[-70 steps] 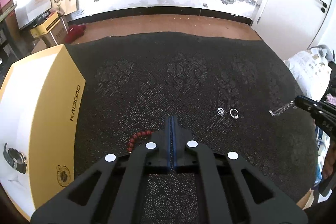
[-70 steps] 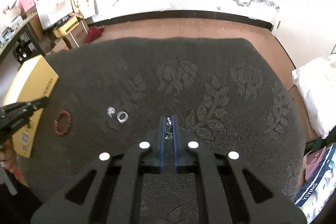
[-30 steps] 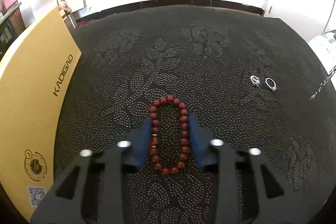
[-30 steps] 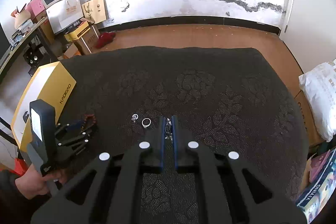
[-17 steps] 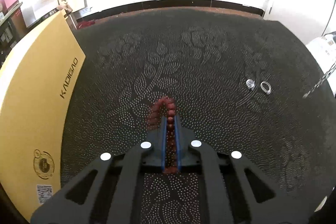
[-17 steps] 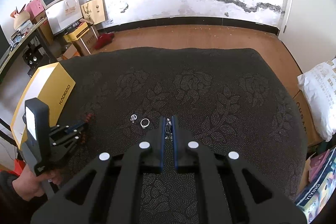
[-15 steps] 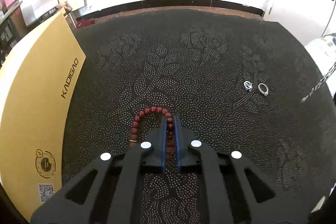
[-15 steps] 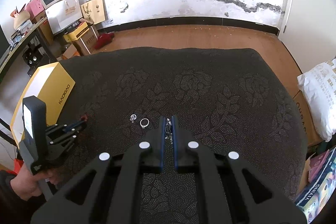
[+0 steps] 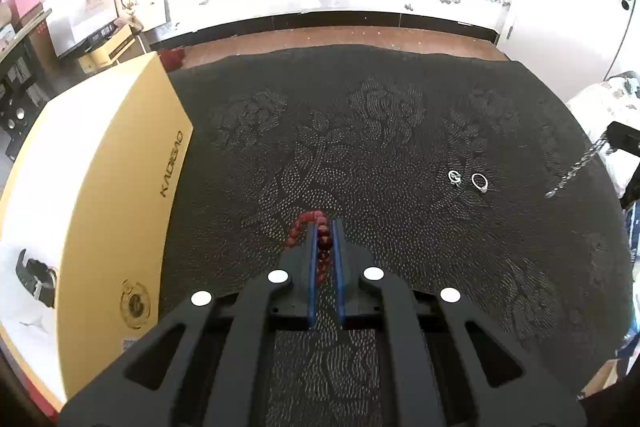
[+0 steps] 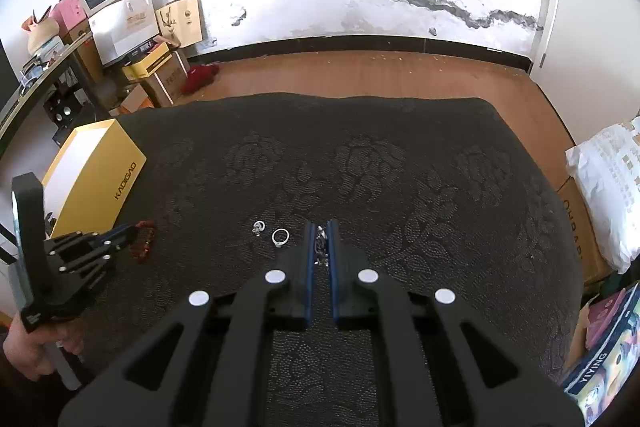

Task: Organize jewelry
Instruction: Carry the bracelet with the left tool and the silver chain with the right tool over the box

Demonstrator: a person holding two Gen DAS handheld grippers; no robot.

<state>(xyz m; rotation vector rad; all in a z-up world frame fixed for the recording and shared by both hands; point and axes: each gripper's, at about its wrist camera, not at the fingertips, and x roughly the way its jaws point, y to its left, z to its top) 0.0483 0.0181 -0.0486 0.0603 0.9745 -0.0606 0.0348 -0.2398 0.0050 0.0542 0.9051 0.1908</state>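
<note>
Far left: open yellow cardboard box (image 9: 120, 195) w/ white lining sits on the dark floral-embossed tablecloth (image 9: 360, 147), a black strap-like item (image 9: 34, 277) lying inside; can't tell exactly what it is. Just right of the box, the left gripper (image 9: 324, 231) is clamped tight on a dark red round-bead bracelet (image 9: 316, 231); one run of beads is pinched betw. the blue pads, the rest loops out past the left fingertip. In the right wrist view a hand (image 10: 24, 351) holds that gripper's handle, bracelet dangling from the tips close to the box's side. Mid-cloth, two small silver rings (image 9: 468, 179) lie side by side, apart from both grippers. Further right, the right gripper (image 10: 320, 231) is clenched on a thin silver chain (image 10: 320, 243), links bunched betw. its pads; from the left wrist view the chain hangs slanting down over the cloth's right part.
</note>
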